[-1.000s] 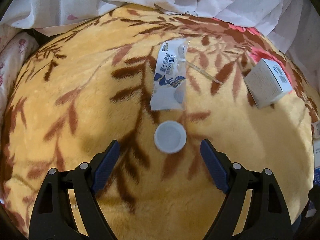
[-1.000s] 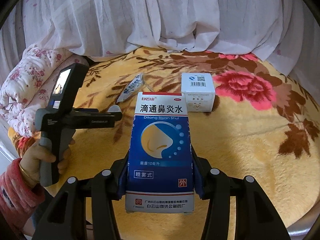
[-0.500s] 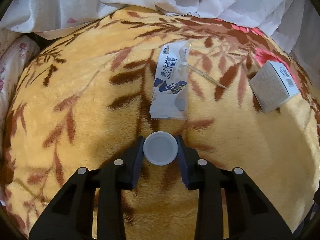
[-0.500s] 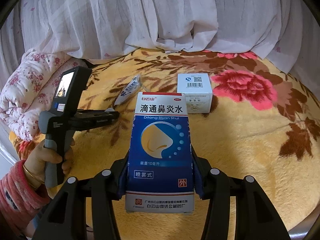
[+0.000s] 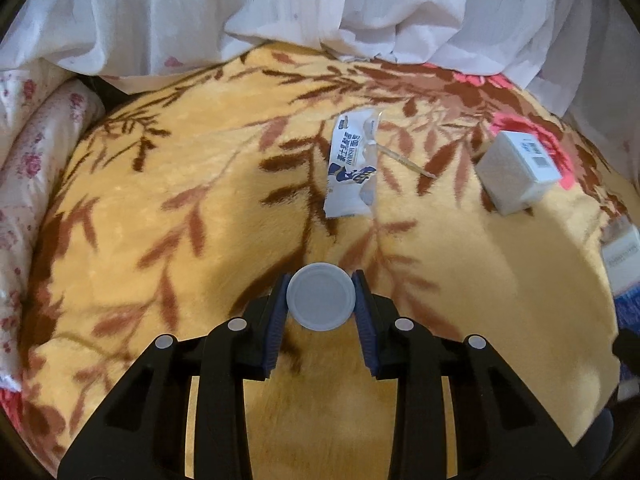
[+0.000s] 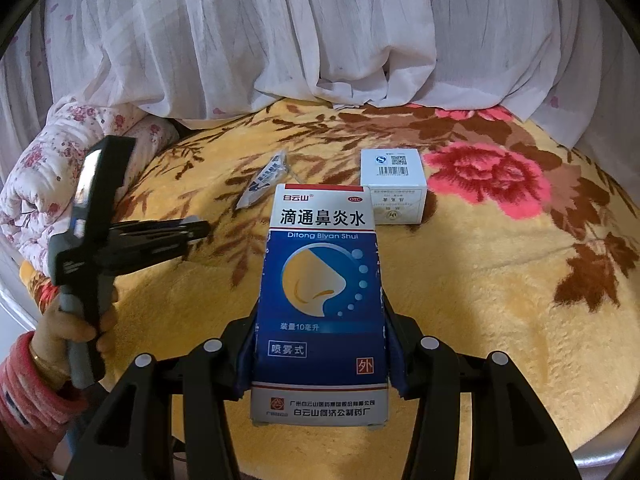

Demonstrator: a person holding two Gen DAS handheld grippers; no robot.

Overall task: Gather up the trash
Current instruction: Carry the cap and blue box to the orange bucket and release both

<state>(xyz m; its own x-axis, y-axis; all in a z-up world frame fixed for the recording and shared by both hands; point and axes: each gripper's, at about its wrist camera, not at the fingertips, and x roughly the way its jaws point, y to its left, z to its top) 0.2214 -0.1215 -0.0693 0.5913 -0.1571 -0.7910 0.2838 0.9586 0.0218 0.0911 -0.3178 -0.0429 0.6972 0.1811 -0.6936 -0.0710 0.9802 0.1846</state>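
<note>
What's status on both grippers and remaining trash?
Left gripper shut on white cap. Right gripper shut on blue box. Wrapper, white box on blanket. Nothing in the way.

A yellow floral blanket [image 5: 168, 216] lies beneath white curtains [image 6: 320, 40], a flowered quilt [image 6: 52, 168] beside it.

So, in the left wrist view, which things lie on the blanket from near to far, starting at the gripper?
Left gripper holding the round cap → white and blue wrapper → white curtain.
</note>
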